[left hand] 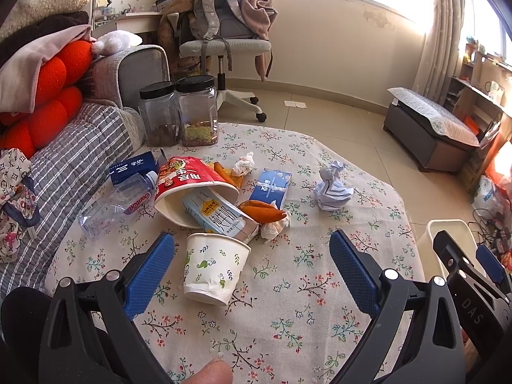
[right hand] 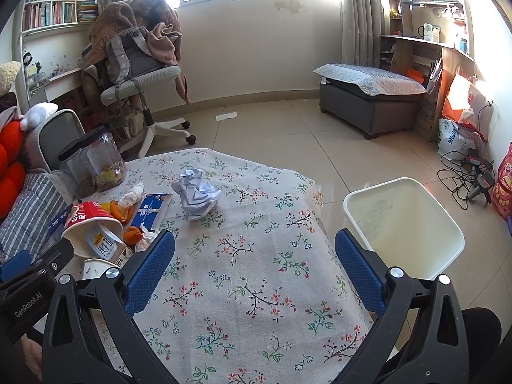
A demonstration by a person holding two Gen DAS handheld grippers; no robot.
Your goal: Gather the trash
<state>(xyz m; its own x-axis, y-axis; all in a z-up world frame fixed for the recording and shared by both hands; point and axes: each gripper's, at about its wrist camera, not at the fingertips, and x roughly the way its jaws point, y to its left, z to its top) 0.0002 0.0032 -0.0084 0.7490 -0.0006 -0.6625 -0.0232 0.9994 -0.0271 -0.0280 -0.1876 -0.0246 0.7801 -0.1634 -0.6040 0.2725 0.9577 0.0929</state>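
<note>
Trash lies on the floral tablecloth: a paper cup on its side, a red noodle bowl tipped over with a milk carton in it, orange peel, a blue box, a crumpled paper ball, a clear bottle. My left gripper is open above the table, the paper cup between its fingers. My right gripper is open and empty over the cloth. The paper ball lies ahead of it. A white bin stands on the floor to the right.
Two clear jars stand at the table's far left. A striped sofa with red cushions is at the left. A loaded office chair, a grey ottoman and cables are on the tiled floor.
</note>
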